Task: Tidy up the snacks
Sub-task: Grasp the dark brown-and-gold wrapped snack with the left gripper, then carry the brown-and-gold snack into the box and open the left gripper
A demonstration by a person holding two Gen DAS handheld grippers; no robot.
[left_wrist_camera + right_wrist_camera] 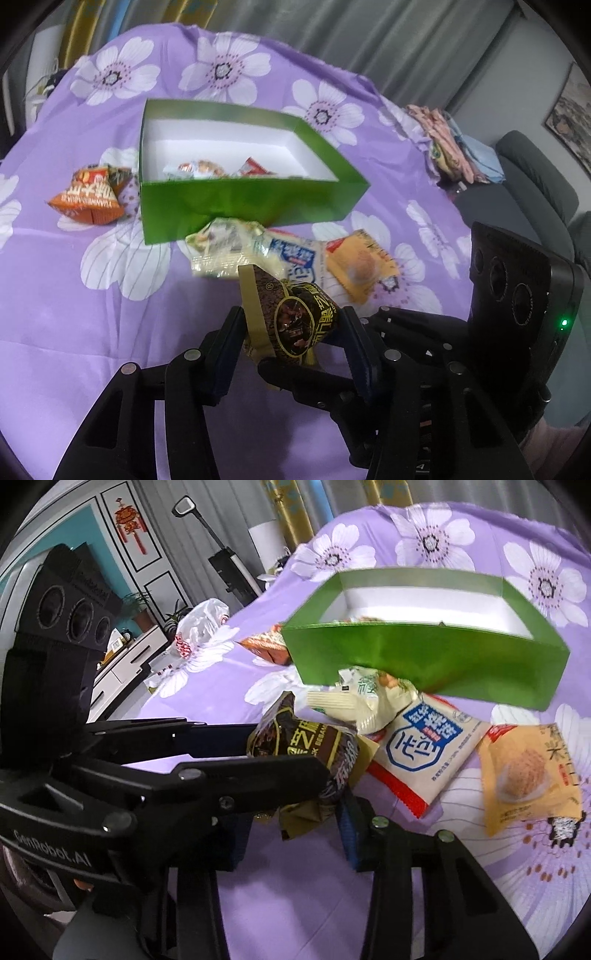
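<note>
A dark brown and gold snack packet [295,321] hangs just above the purple flowered cloth [92,332]. My left gripper [291,325] is shut on its sides. My right gripper [295,823] is shut on the lower end of the same dark packet [306,746], and its black fingers [306,376] reach in from the right in the left wrist view. The green open box [240,206] stands beyond, with several small snacks inside. In front of it lie a pale cream packet [225,251], a white and blue packet [295,258] and a yellow-orange packet [358,269].
Orange packets [88,199] lie left of the box. Folded cloths [450,147] are piled at the cloth's right edge, beside a grey chair [535,177]. A white plastic bag [203,624] sits at the far left edge in the right wrist view.
</note>
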